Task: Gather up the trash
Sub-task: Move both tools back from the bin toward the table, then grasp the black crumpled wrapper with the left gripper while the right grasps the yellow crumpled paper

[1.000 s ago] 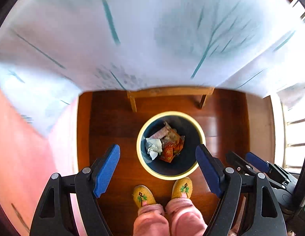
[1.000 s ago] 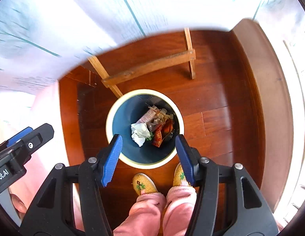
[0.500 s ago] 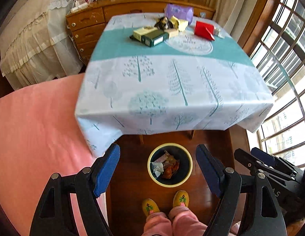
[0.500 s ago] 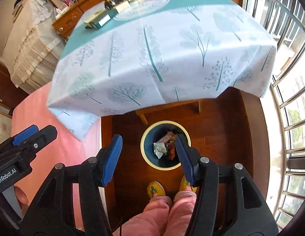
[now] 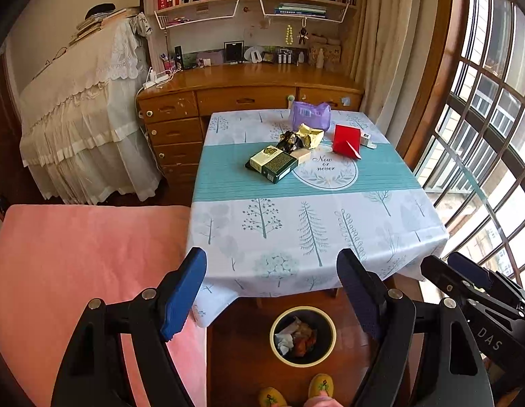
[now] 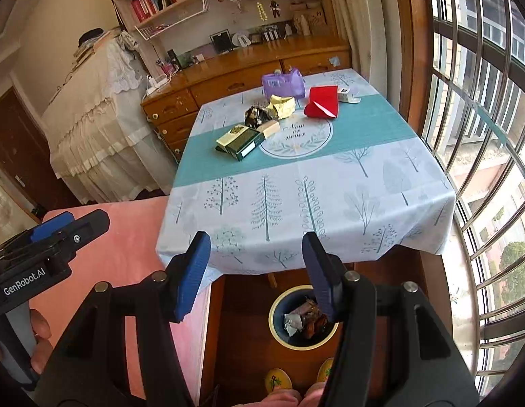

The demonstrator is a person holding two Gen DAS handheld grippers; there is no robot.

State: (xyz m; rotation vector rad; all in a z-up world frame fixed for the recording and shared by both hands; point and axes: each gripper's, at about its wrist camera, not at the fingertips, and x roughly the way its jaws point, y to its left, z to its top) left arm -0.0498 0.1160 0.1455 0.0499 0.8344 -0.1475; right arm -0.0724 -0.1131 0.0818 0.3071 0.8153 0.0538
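Trash lies on the far half of the table (image 5: 313, 237): a green and cream box (image 5: 272, 163), crumpled dark and yellow wrappers (image 5: 301, 138), a red packet (image 5: 345, 140) and a purple bag (image 5: 309, 115). On the floor below the table's near edge stands a round bin (image 5: 303, 336) holding crumpled paper and wrappers. My left gripper (image 5: 272, 281) is open and empty, high above the near table edge. My right gripper (image 6: 257, 264) is open and empty too, beside the left one. From the right wrist view I see the box (image 6: 240, 139), the red packet (image 6: 322, 102) and the bin (image 6: 301, 318).
A pink-covered seat (image 5: 76, 257) lies left of the table. Behind the table stand a wooden dresser (image 5: 248, 95) and bookshelves. A lace-draped piece of furniture (image 5: 82, 125) is at back left, barred windows (image 5: 492, 129) at right. The person's slippers (image 5: 321, 386) stand by the bin.
Both grippers have risen from just over the bin to above table height and tilted up, so the tabletop and the room came into view. The jaws kept their width.
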